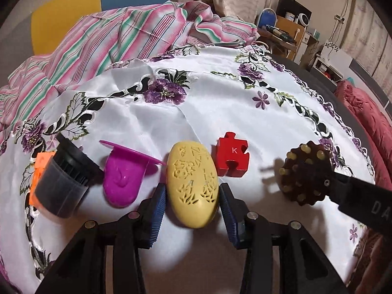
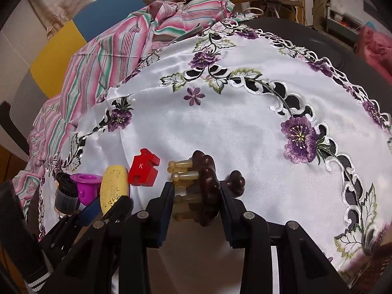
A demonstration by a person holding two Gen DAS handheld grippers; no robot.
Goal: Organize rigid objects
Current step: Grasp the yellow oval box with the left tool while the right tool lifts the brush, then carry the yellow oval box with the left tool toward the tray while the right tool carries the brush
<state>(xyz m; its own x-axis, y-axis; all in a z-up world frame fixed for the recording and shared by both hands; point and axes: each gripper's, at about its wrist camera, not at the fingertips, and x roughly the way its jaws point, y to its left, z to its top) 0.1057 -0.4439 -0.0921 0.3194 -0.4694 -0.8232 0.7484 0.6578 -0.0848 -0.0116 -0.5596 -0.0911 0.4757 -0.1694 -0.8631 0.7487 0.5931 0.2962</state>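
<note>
On the white flowered tablecloth a row of things lies side by side: an orange block, a black ribbed cylinder, a magenta cup on its side, a yellow carved oval and a red puzzle piece marked K. My left gripper straddles the yellow oval, which rests on the cloth; the blue pads stand just off its sides. My right gripper is shut on a brown pegged massager, held just right of the red piece.
A pink and green striped cloth is bunched at the far left of the table. A yellow and blue chair stands behind it. The dark table edge shows past the cloth, with a red blanket and shelves beyond.
</note>
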